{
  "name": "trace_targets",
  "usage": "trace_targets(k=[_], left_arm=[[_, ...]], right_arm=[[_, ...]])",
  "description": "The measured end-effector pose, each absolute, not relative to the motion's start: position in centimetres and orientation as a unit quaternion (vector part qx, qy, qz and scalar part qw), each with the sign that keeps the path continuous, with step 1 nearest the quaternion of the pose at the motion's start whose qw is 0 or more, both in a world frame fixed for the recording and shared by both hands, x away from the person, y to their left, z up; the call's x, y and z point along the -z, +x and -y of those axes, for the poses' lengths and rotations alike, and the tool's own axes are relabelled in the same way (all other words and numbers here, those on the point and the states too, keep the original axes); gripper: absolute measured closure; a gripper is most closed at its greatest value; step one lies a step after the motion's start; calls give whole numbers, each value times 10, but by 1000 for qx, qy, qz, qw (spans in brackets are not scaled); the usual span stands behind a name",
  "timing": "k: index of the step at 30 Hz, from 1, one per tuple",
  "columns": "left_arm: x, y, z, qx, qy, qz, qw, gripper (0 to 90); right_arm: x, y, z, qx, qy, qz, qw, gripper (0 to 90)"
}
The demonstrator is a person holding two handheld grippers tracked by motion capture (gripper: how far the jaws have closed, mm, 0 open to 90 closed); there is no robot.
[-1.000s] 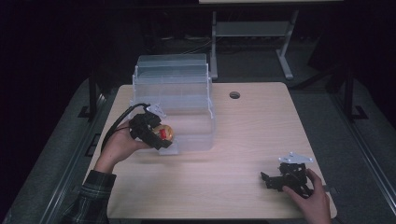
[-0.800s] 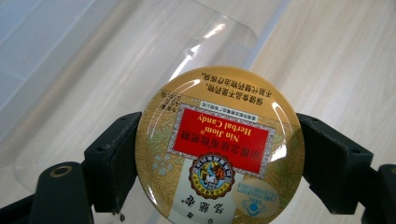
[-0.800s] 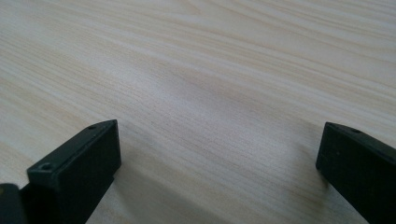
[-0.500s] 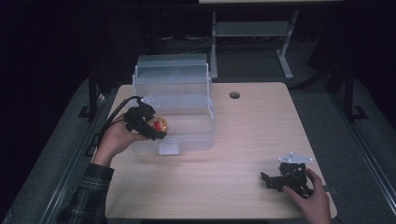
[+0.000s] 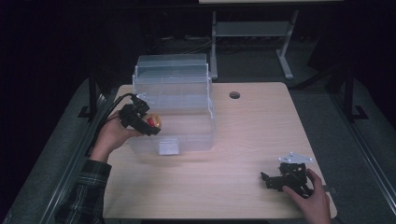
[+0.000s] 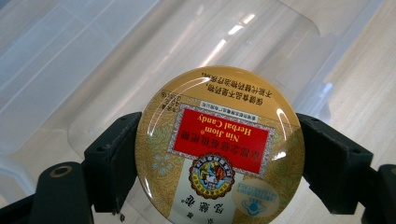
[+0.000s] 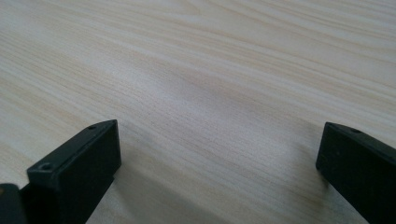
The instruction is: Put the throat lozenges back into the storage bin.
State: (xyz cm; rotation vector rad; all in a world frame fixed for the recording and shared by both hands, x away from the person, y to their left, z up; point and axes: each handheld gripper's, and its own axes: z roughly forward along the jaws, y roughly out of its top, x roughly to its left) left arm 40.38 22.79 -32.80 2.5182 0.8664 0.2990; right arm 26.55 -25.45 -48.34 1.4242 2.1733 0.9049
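A round gold candy tin (image 6: 219, 147) with a red label sits clamped between my left gripper's two black jaws. In the high view the left gripper (image 5: 148, 125) holds that tin (image 5: 154, 122) over the left front part of a clear plastic bin (image 5: 187, 135). The bin's lid (image 5: 172, 70) stands up behind it. My right gripper (image 5: 273, 179) rests low on the table near the front right corner, its jaws wide apart over bare wood (image 7: 210, 93) with nothing between them.
The light wooden table (image 5: 252, 126) has a round cable hole (image 5: 234, 95) at the back. Dark floor and a metal desk frame (image 5: 247, 32) lie beyond the far edge. A plaid sleeve (image 5: 86, 191) comes in at the lower left.
My left gripper has carried the tin up and to the right, from the bin's front left corner to over its inside. The right gripper has stayed put.
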Motion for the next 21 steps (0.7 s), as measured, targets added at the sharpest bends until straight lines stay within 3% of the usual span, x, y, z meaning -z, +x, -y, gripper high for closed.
trace_targets(k=[21], left_arm=[[333, 413, -254, -110, 906, -349, 214, 196]], right_arm=[[483, 265, 255, -323, 508, -775, 194, 0]])
